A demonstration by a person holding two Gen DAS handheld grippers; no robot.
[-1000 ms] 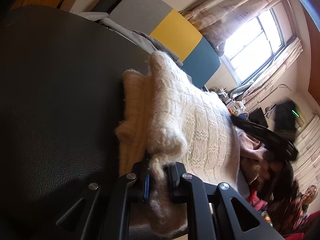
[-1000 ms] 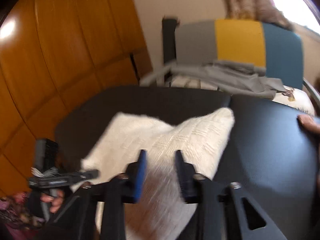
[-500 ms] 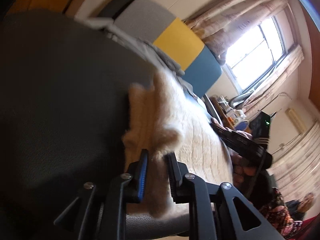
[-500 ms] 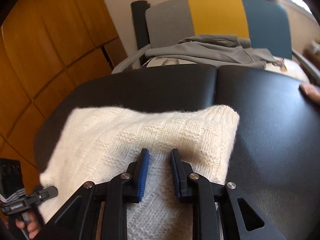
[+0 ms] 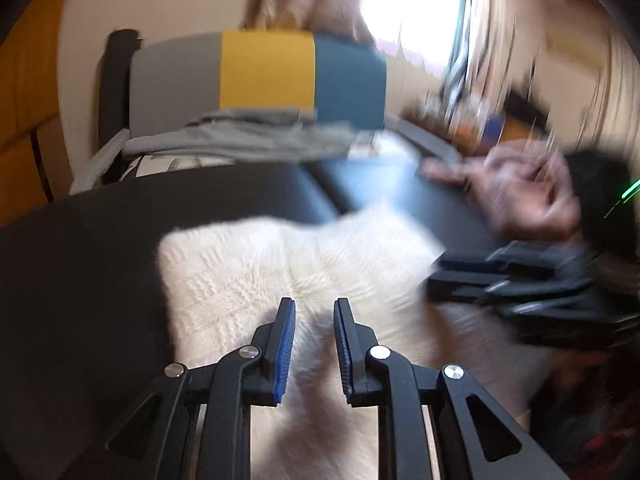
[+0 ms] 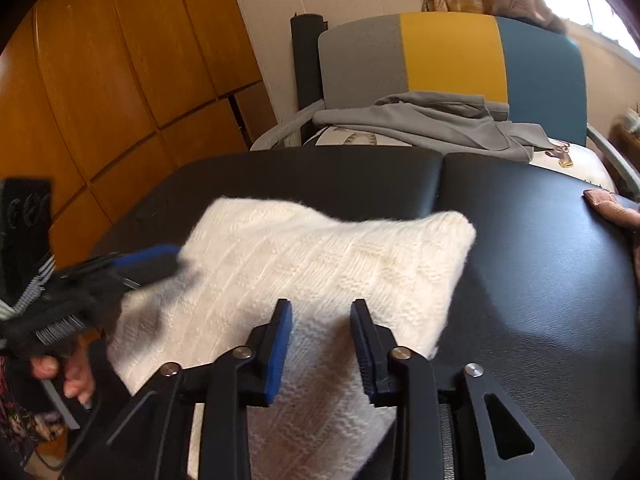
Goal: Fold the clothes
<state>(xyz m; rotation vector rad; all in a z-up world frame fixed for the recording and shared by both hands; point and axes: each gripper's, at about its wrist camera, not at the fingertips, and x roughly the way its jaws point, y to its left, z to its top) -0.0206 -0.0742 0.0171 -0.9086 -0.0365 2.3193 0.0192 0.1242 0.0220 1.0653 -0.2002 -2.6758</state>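
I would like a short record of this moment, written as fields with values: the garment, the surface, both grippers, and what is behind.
garment: white knit sweater, folded, lying flat
surface: black padded table
left gripper: open, over the sweater, holding nothing
right gripper: open, over the sweater, holding nothing
behind the table: chair with grey, yellow and blue back; grey cloth on its seat
picture quality: left wrist view blurred

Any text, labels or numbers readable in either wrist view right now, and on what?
No legible text in either view.
Black gripper body at the left edge of the right wrist view: raised marks, too blurred to read.
Small printed item on the chair seat: a picture or tag, too small to read.
White knitted sweater: no label showing.
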